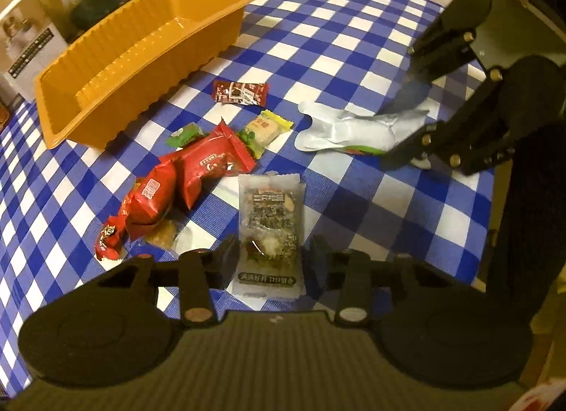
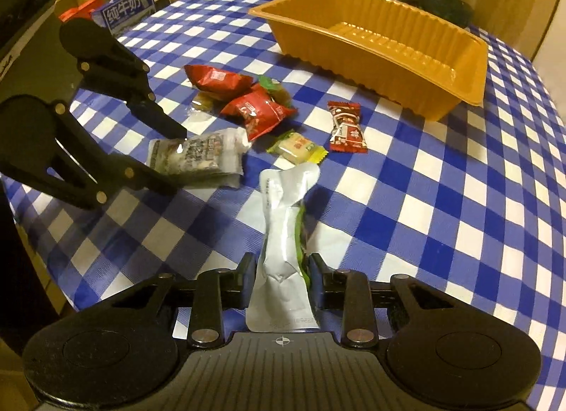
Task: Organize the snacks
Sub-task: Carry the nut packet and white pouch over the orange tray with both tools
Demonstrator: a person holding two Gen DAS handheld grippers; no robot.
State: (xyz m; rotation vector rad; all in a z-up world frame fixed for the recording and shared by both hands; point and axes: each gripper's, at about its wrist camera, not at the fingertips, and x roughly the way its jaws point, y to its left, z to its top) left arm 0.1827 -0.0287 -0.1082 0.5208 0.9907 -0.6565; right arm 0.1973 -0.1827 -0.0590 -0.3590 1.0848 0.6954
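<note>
Left gripper [image 1: 270, 262]: fingers [image 1: 226, 260] close against the sides of the clear packet [image 1: 269, 230], which lies on the counter [image 2: 442, 198] with its long axis running straight out from the fingers. Right gripper [image 2: 281, 282]: fingers [image 2: 247, 280] clamped on the near end of the silver pouch [image 2: 283, 227], its long axis likewise pointing away. Beyond both, loose snacks: two red packets [image 2: 258, 112], a yellow candy [image 2: 297, 149], a brown bar [image 2: 346, 128]. The orange tray [image 2: 470, 92], empty, lies farthest out, ahead-left of the left gripper and ahead-right of the right; neither hand appears clearly nearer.
</note>
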